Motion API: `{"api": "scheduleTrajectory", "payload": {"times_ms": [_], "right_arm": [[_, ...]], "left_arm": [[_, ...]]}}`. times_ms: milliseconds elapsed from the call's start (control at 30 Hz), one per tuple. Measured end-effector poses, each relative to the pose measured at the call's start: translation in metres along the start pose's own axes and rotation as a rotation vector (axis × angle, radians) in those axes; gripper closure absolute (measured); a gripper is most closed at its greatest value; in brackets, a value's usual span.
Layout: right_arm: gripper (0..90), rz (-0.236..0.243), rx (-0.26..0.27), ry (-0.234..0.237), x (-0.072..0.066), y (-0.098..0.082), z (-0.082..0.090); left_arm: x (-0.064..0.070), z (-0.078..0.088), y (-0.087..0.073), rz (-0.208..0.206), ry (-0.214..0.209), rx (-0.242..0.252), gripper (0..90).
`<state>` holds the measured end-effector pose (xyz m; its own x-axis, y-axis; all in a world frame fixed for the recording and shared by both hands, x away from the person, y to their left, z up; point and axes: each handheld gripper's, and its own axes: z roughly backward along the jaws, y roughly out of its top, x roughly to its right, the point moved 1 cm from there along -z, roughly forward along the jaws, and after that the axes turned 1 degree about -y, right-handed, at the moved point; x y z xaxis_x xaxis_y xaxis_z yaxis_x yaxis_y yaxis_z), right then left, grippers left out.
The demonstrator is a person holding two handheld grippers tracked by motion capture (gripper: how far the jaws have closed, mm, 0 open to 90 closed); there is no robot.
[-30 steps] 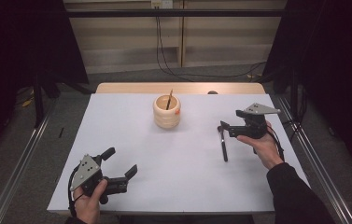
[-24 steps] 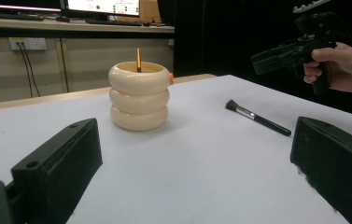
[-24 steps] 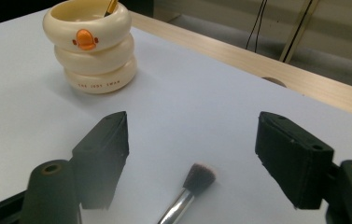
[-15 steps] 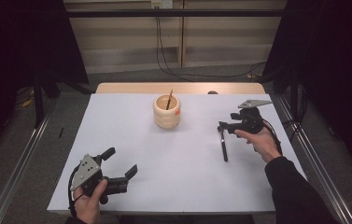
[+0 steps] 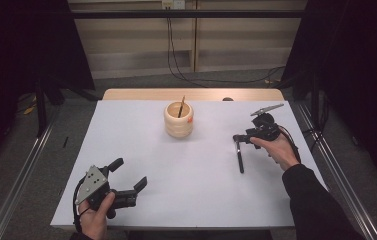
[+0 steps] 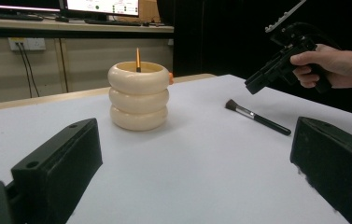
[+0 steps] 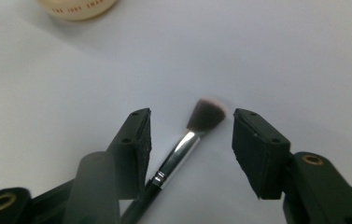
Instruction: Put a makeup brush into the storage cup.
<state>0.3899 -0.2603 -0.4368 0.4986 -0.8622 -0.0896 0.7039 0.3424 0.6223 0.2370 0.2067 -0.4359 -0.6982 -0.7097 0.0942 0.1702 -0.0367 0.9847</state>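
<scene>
At right of centre in the high view, our right tool (image 5: 237, 139) has just been closing, jaws partly apart, straddling without touching the makeup brush (image 7: 201, 122) lying flat on the desk (image 5: 201, 170).

Laboratory recording bay, as shown by black curtains (image 5: 31, 45) on both sides, metal floor rails (image 5: 21, 185), a white-covered worktop (image 5: 176, 175), wall sockets with trailing cables (image 5: 171, 35), and lit monitors (image 6: 103, 5) on a bench behind.
</scene>
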Motion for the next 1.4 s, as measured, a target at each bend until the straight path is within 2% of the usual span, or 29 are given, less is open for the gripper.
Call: {"api": "scheduleTrajectory", "payload": {"times_ms": [133,167,200,233,400,500,633,733,767,833,867,900,1100,1400], "right_arm": [[51.4,0.009,-0.04,0.012,0.001,0.0,-0.004],[51.7,-0.004,-0.069,0.01,0.001,0.0,-0.005],[52.7,0.009,-0.073,0.01,0.002,0.0,-0.006],[53.4,-0.007,-0.086,0.012,0.002,-0.001,-0.006],[55.9,-0.005,-0.131,0.018,0.007,0.0,-0.01],[56.6,-0.005,-0.167,0.009,0.006,0.001,-0.011],[57.4,-0.038,-0.239,0.01,0.004,0.003,-0.016],[58.2,-0.026,-0.258,0.021,0.005,0.005,-0.021],[58.6,-0.035,-0.284,0.019,0.005,0.006,-0.022],[59.4,-0.024,-0.304,0.026,0.005,0.009,-0.025],[60.0,-0.041,-0.319,0.017,0.004,0.01,-0.026],[60.7,-0.029,-0.322,0.024,0.004,0.012,-0.027],[61.6,-0.047,-0.393,0.015,0.002,0.017,-0.031],[64.6,-0.045,-0.434,0.045,0.0,0.02,-0.036]], "left_arm": [[0.0,0.0,0.0,0.0,0.0,0.0,2.0],[0.0,0.0,0.0,0.001,-0.001,0.0,2.0],[0.0,0.0,0.0,0.0,0.0,-0.001,2.0],[0.0,0.0,0.0,0.0,-0.001,-0.001,2.0],[0.0,0.0,0.0,0.002,-0.001,0.0,2.0],[0.0,-0.001,0.0,0.003,-0.002,-0.001,2.0],[0.0,-0.001,0.0,0.003,-0.002,-0.001,2.0],[0.0,-0.001,0.0,0.002,-0.003,-0.002,2.0],[0.0,-0.001,0.0,0.002,-0.003,-0.001,2.0],[-0.001,0.0,0.0,0.0,-0.004,-0.001,2.0],[-0.001,-0.001,0.0,0.001,-0.003,-0.001,2.0],[-0.001,-0.001,0.0,-0.001,-0.004,-0.001,2.0],[-0.001,0.0,0.0,0.001,-0.004,0.0,2.0],[-0.001,0.0,-0.001,-0.006,0.0,-0.009,2.0]]}}
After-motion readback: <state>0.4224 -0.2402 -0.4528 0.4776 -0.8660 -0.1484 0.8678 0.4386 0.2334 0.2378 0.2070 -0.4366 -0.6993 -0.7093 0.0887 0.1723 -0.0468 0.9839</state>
